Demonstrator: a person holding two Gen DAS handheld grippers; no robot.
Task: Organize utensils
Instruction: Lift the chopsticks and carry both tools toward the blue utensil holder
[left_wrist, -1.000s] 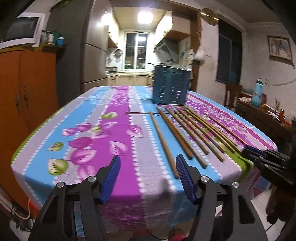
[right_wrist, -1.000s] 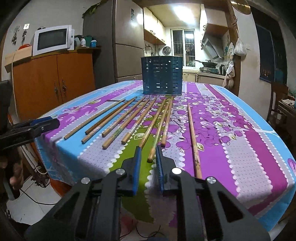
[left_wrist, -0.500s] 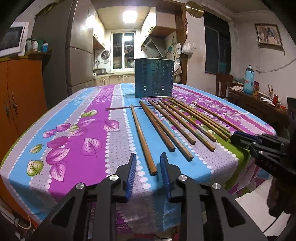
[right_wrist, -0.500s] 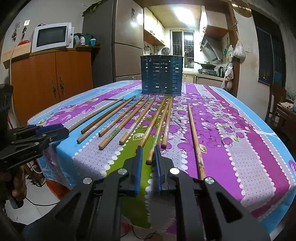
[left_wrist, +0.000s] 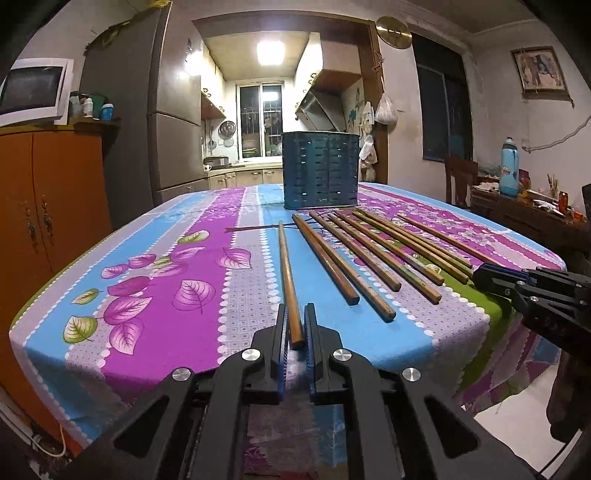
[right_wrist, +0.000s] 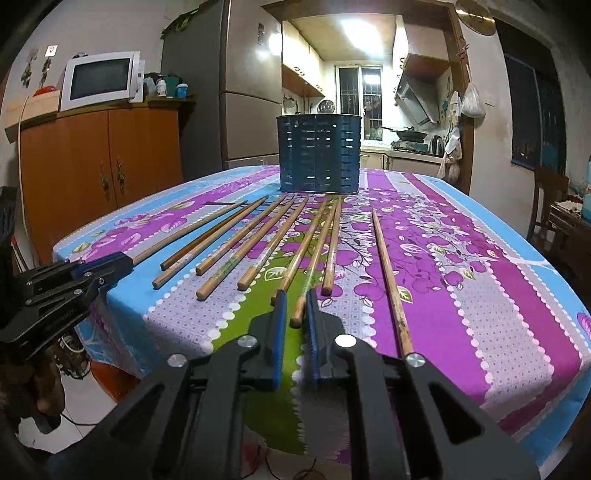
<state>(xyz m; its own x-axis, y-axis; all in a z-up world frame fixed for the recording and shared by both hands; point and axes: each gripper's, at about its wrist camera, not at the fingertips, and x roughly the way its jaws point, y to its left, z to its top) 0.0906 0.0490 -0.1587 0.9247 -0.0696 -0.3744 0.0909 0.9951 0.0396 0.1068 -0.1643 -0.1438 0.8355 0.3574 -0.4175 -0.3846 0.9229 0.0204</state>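
1. Kitchen-side table (left_wrist: 155, 280), floral cloth; blue slotted holder (left_wrist: 320, 170) at far end, chopsticks (right_wrist: 258, 240) fanned flat before it.
2. Left gripper (left_wrist: 295, 325): fingers nearly together around near end of leftmost chopstick (left_wrist: 286, 273); firm clamp unclear.
3. Right gripper (right_wrist: 295, 310): narrow gap straddling another chopstick tip (right_wrist: 301, 306); not clamped.
4. Step: pickup; next, probably squeeze, lift, tip upright into holder.

A white microwave (right_wrist: 99, 80) sits on an orange wooden cabinet (right_wrist: 99, 162) at the left, with small jars (right_wrist: 170, 85) beside it. A tall grey refrigerator (right_wrist: 236, 88) stands next to the cabinet. Through the doorway, a range hood (right_wrist: 415, 99) hangs over a stove. A blue bottle (left_wrist: 509, 167) stands on a side table at the right, below a framed picture (left_wrist: 540, 71).
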